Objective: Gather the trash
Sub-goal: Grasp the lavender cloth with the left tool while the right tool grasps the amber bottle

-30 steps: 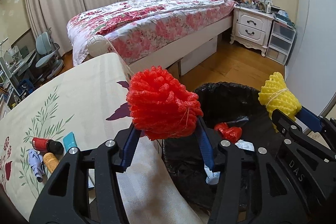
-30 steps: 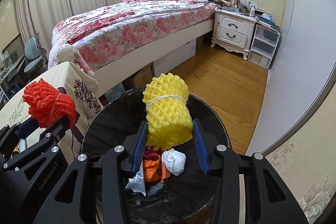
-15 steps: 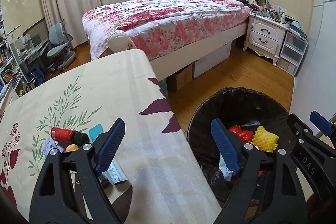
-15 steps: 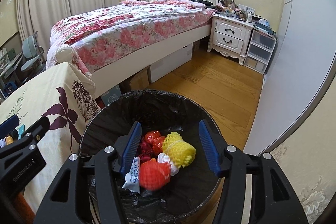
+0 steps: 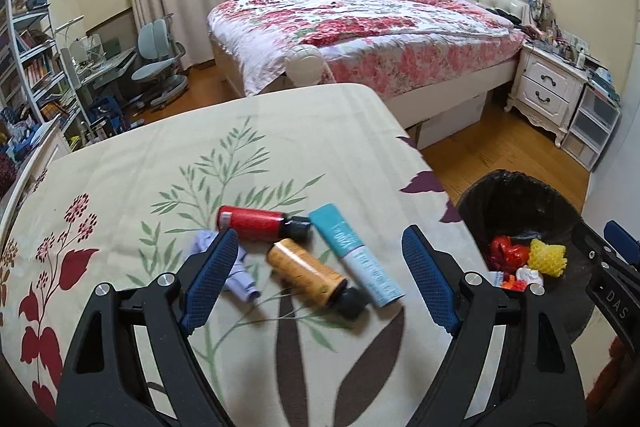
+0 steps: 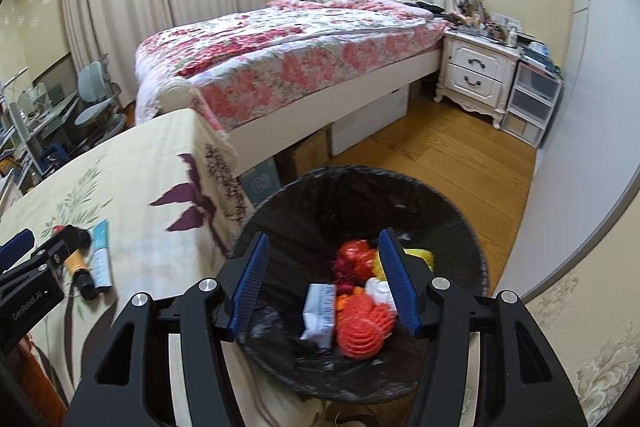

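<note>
My left gripper (image 5: 320, 279) is open and empty above the table (image 5: 160, 155). Between and just beyond its jaws lie a red bottle (image 5: 256, 221), an orange bottle (image 5: 308, 273), a teal and white tube (image 5: 356, 255) and a crumpled pale wrapper (image 5: 236, 273). My right gripper (image 6: 324, 283) is open and empty over the black-lined trash bin (image 6: 452, 223). In the bin lie a red foam net (image 6: 362, 323), a yellow foam net (image 5: 548, 257), a white packet (image 6: 320, 311) and other scraps. The bin also shows in the left wrist view (image 5: 516, 187).
The table's cloth has a leaf and flower print; its right edge drops off beside the bin. Behind are a bed (image 5: 360, 39), a white nightstand (image 5: 548, 91), a wooden floor (image 6: 452, 155) and a desk with a chair (image 5: 160, 67) at the left.
Both grippers let go of the foam nets, which now lie in the bin. My left gripper has swung left from the bin to over the items on the table.
</note>
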Demonstrator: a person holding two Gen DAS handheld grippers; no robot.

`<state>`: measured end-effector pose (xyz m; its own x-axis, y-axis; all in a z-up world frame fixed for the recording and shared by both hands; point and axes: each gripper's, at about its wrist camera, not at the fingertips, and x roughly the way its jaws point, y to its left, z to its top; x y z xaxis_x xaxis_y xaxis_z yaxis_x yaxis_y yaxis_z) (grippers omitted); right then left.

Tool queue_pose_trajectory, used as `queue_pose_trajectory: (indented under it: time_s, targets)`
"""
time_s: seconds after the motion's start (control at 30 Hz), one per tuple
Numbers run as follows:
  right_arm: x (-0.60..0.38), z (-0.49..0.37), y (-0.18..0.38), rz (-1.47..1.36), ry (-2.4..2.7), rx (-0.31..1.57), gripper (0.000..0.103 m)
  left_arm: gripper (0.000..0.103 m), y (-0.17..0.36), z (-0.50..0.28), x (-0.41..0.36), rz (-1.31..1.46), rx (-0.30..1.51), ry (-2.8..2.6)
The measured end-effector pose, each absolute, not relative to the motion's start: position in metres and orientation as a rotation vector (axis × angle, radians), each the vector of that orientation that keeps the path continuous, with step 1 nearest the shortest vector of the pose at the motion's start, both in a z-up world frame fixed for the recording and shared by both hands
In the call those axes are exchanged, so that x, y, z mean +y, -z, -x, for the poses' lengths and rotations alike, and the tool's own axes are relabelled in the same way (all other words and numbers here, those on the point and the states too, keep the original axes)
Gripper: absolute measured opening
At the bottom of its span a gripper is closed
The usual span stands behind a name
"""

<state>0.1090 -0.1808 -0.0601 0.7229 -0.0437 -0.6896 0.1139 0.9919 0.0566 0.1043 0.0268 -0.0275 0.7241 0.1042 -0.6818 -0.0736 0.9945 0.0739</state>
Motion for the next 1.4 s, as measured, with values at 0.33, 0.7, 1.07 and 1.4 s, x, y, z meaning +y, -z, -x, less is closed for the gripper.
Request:
queue_pose_trajectory:
  time_s: [0.33, 0.7, 1.07, 1.4]
  targets:
    - [-0.130, -0.113, 0.064, -0.071, -0.045, 0.782, 0.056, 0.070, 0.048, -0.104, 0.089, 0.000, 0.835, -0.200]
    - [-0.090, -0.112, 0.064, -0.033, -0.136, 0.796, 0.056, 0.015, 0.063, -0.104, 0.111, 0.053, 0.899, -0.097]
    - [-0.040, -0.112, 0.067, 0.017, -0.281, 0.824, 0.056, 0.015, 0.060, -0.082, 0.146, 0.057, 0.883, -0.127]
    - [0.004, -0.118, 0.076, 0.101, -0.376, 0.870, 0.042, 0.015, 0.058, -0.071, 0.175, 0.073, 0.866, -0.162]
